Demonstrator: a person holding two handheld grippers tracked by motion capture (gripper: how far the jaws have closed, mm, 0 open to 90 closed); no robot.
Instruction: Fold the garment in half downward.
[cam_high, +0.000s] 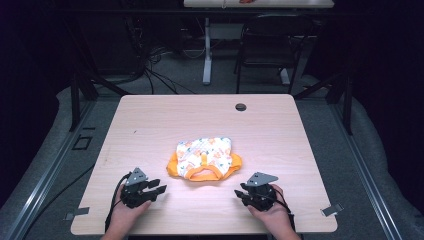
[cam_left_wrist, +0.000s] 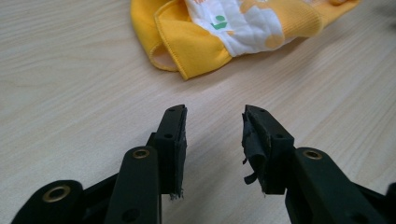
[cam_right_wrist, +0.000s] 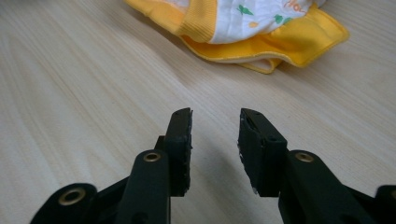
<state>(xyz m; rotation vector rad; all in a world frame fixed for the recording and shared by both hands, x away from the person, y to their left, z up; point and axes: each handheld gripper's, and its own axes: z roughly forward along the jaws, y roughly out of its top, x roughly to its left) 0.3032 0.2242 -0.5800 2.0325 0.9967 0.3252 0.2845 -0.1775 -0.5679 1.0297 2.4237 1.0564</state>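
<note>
A small folded garment (cam_high: 205, 158), white with an orange-and-green print and yellow-orange trim, lies near the middle of the light wooden table (cam_high: 150, 120). My left gripper (cam_high: 159, 186) rests near the front edge, to the garment's left and nearer to me, open with nothing between its jaws. The left gripper view has the garment's yellow edge (cam_left_wrist: 196, 44) just ahead of the left gripper (cam_left_wrist: 214, 119). My right gripper (cam_high: 238, 192) sits to the garment's front right, open and empty as well. From the right gripper view (cam_right_wrist: 215, 120), the garment (cam_right_wrist: 252, 28) lies ahead on bare wood.
A round cable hole (cam_high: 240, 107) sits near the table's far edge. Behind the table stand a black chair (cam_high: 270, 47) and a white table leg (cam_high: 207, 50), with cables on the floor. Metal clips (cam_high: 331, 210) are fixed at the front corners.
</note>
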